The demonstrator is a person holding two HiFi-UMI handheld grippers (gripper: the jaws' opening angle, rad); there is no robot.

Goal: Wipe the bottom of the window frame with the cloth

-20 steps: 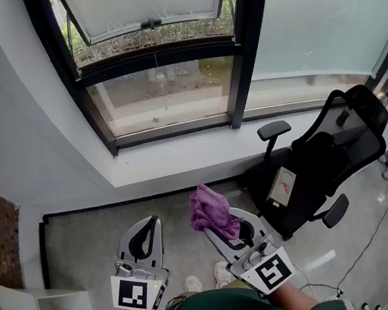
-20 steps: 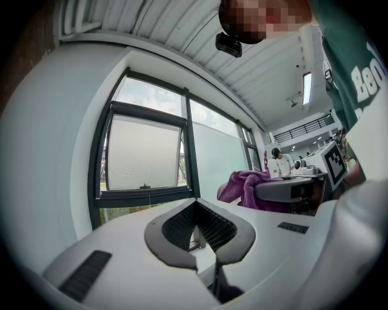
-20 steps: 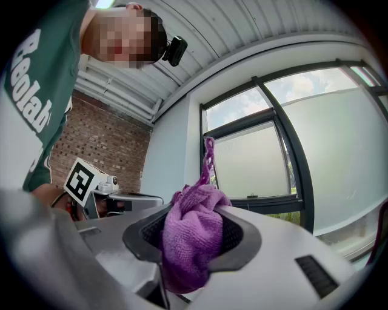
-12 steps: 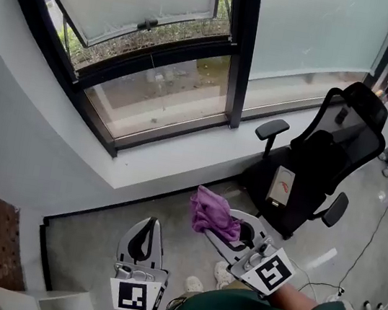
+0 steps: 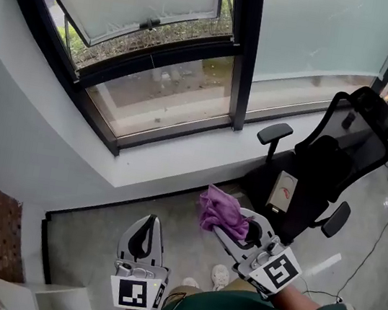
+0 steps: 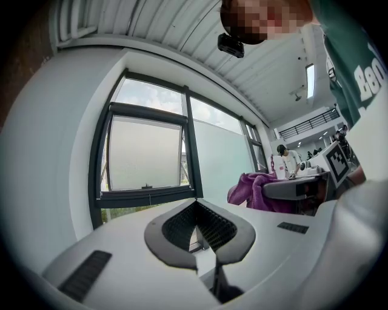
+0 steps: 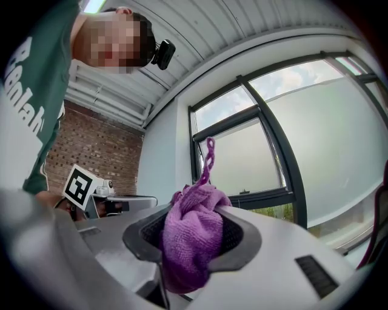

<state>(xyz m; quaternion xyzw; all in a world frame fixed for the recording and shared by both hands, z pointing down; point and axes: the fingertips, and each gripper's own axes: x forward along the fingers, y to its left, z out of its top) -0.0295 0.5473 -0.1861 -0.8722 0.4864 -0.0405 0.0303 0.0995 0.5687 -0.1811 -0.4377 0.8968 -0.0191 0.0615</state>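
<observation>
The purple cloth (image 7: 193, 233) is wadded between the jaws of the right gripper (image 5: 228, 228), which are clamped on it. Most of the bundle bulges out past the tips. It is held in the air over the floor, short of the white sill (image 5: 178, 161) and apart from the dark bottom rail of the window frame (image 5: 161, 132). The left gripper (image 5: 146, 225) hangs beside it, jaws pressed together with nothing in them. The right gripper view alone shows a twisted tail of cloth sticking up. The head view takes in a black office chair (image 5: 327, 168) by the sill, which the left gripper view misses.
</observation>
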